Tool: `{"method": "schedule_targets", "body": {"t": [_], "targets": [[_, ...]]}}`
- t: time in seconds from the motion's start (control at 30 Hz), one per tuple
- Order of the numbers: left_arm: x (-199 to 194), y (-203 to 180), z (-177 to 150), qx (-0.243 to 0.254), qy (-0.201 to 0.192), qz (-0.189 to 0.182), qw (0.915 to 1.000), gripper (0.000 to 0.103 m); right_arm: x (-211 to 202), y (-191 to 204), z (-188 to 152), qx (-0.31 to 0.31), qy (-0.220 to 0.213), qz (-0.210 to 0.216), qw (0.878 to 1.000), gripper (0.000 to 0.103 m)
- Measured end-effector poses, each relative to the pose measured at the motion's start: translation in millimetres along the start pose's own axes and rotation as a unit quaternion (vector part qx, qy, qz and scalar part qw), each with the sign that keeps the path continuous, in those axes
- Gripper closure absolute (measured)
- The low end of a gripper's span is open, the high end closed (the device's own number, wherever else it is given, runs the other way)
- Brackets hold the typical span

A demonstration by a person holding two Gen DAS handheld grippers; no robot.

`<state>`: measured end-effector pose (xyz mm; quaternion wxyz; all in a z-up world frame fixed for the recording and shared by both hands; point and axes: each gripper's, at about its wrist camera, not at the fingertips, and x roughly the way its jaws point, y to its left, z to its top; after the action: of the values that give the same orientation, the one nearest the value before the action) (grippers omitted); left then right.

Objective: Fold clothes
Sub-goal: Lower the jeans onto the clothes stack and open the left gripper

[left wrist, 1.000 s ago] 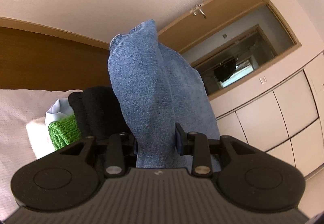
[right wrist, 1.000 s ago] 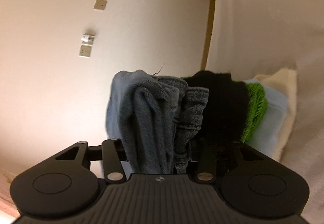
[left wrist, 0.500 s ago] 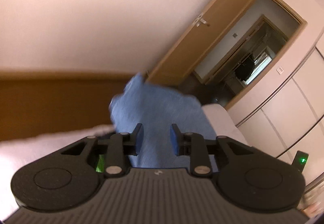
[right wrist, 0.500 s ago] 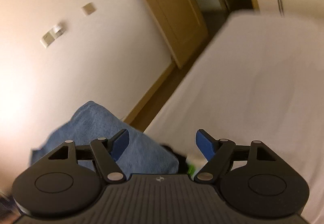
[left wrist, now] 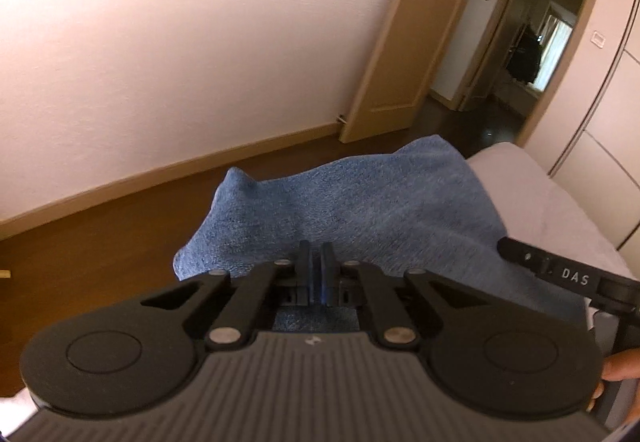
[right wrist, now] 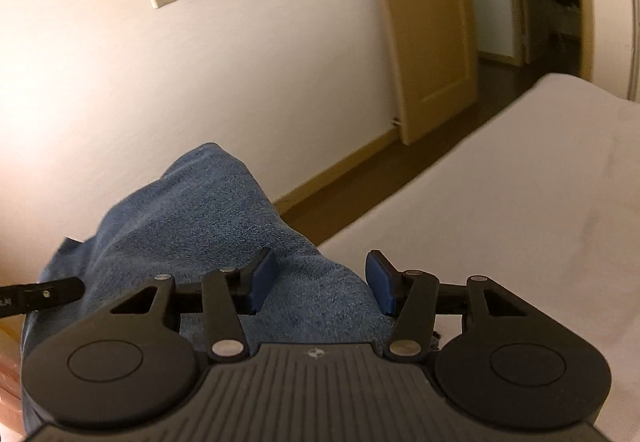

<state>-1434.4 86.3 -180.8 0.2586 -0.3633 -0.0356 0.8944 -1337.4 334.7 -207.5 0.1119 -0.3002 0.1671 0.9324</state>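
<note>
Folded blue jeans (left wrist: 380, 202) lie in a heap at the bed's edge, right in front of both grippers. My left gripper (left wrist: 316, 266) is shut just above the denim, its blue pads together with no cloth seen between them. My right gripper (right wrist: 320, 280) hovers over the same jeans (right wrist: 192, 226). Its jaws stand apart and are closing; denim lies under the gap, and the pads (right wrist: 262, 278) do not press on it. Each view shows a black finger of the other gripper at its side. What lies under the jeans is hidden.
The white bed sheet (right wrist: 520, 202) stretches to the right of the jeans. Beyond the bed edge is a brown wooden floor (left wrist: 100, 234), a pale wall and an open wooden door (left wrist: 400, 42). A hand (left wrist: 616, 366) shows at the lower right of the left wrist view.
A second ago both grippers gripped the jeans beside a stack of black, green and white clothes. Both have let go; the left has shut, and both views swung toward the door.
</note>
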Motion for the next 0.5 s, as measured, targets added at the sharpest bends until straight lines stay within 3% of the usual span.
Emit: {"method": "schedule_targets", "body": {"t": [0.13, 0.23, 0.33, 0.5], "targets": [[-0.4, -3.0, 5.0, 0.014, 0.007, -0.005, 0.9999, 0.098, 9.1, -2.0, 1.0, 0.005, -0.001, -0.001, 1.000, 0.049], [-15.6, -7.5, 9.5, 0.008, 0.010, -0.013, 0.9998, 0.096, 0.4, -21.5, 12.3, 0.061, 0.010, 0.030, 0.998, 0.047], [-36.7, -14.3, 11.2, 0.013, 0.001, -0.024, 0.9996, 0.087, -28.2, -39.3, 18.3, 0.106, -0.006, 0.041, 0.994, 0.047], [-78.9, -19.5, 2.8, 0.043, -0.004, -0.043, 0.9982, 0.087, -89.3, -42.8, 9.9, 0.122, -0.046, 0.047, 0.990, 0.045]]}}
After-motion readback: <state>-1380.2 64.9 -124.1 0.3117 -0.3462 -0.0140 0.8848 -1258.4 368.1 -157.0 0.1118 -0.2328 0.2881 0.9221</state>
